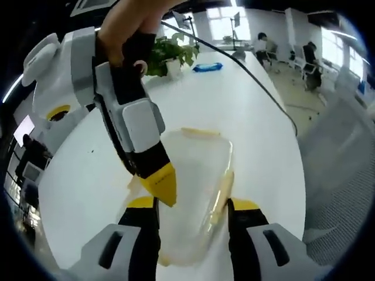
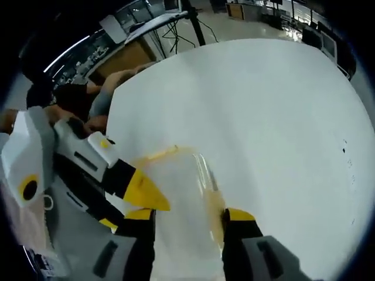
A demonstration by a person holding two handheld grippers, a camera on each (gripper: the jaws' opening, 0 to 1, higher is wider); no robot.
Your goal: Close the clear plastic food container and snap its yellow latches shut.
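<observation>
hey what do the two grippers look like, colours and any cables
Both match: white and grey bodies, black fingers capped with yellow tips. The left gripper shows its black-and-yellow fingers at the bottom of its own view. The right gripper, seen there from the side, has a black handle, a yellow wedge-shaped tip and a black cable trailing across the white table.

Clear plastic on a smooth white table

The food container point(image 1: 193, 175) is clear, glossy plastic with matt yellow latches point(image 1: 222, 193) at its 3 o'clock edge; the table point(image 1: 234, 105) is smooth, faintly sheened white. Both grippers wear hard white-and-black plastic shells with matt yellow tips point(image 1: 161, 184), seen at 9 o'clock.
</observation>
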